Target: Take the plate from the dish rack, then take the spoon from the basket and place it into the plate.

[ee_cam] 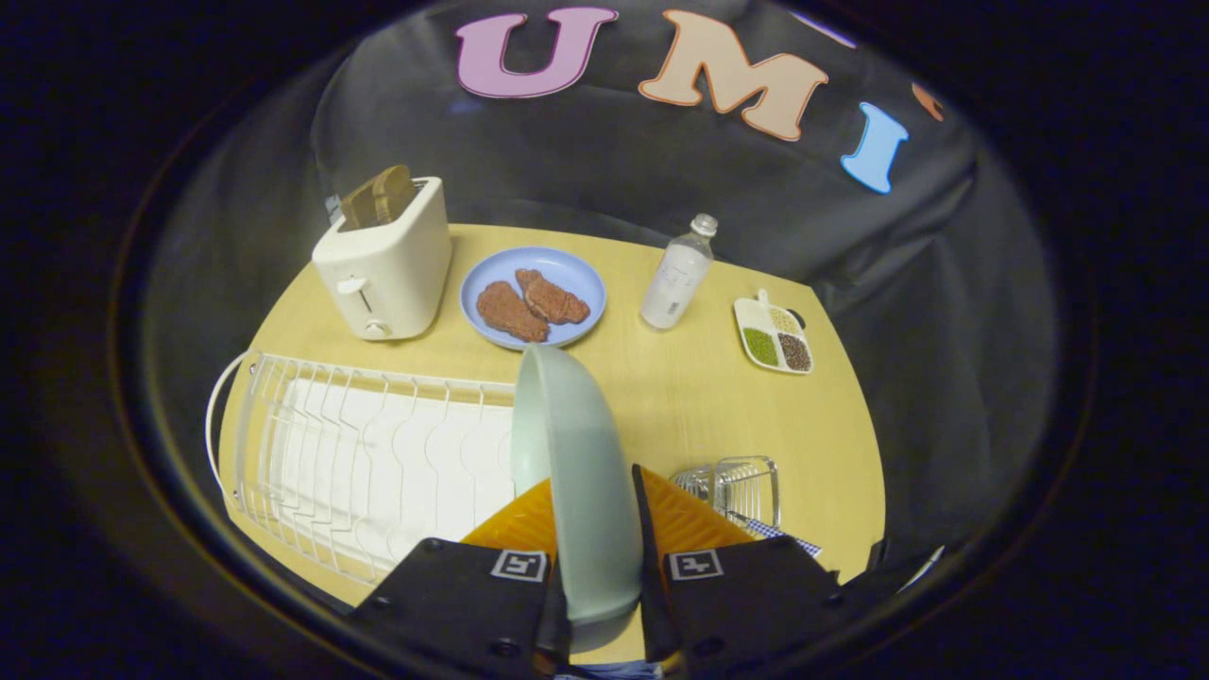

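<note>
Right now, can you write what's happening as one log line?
stage: plate out of rack | gripper: shut on pale green plate, held on edge | white dish rack: beside plate | wire basket: not reached yet

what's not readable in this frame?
- Spoon: not made out; the basket is half hidden behind a finger.
- Plate, held on edge in the gripper: its lower rim is hidden by the fingers.
- Rack: near end cut off by the gripper body.
- Bottle label: too small.
- Toaster contents: only tops show.
</note>
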`<state>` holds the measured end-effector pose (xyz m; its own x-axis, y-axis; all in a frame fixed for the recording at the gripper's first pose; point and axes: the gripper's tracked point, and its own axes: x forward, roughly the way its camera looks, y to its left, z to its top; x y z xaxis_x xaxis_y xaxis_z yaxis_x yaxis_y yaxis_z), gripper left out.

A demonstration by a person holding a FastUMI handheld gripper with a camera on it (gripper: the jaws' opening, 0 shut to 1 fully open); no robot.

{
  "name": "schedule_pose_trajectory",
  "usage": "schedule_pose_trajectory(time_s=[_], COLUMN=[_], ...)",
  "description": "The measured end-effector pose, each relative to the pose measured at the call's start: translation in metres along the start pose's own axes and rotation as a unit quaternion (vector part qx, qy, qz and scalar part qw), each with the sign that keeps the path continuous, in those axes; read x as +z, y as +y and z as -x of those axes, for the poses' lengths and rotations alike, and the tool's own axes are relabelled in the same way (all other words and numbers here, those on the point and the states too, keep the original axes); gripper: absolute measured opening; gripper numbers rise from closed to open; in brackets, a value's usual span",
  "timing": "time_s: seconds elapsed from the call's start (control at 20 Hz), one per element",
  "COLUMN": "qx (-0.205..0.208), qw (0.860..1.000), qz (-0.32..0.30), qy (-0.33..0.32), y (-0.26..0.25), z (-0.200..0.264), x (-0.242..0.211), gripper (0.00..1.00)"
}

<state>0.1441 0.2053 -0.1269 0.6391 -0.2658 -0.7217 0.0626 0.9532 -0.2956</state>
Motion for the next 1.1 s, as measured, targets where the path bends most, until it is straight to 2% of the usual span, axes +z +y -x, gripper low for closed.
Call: schedule_pose_trajectory(time_s=[0.4, 0.6, 0.8, 0.9, 1.1], qx=[-0.002, -0.026, -0.048, -0.038, 0.026], qw=[0.999, 0.999, 0.999, 0.999, 0.997], qz=[-0.012, 0.002, 0.017, 0.001, -0.075], qy=[0.041, 0.043, 0.019, 0.004, -0.016], y=[-0.007, -0.009, -0.013, -0.021, -0.055], z=[-0.003, 0.003, 0.026, 0.040, 0.066], x=[-0.005, 0.002, 0.022, 0.034, 0.040], gripper=[0.32, 0.32, 0.32, 0.32, 0.32])
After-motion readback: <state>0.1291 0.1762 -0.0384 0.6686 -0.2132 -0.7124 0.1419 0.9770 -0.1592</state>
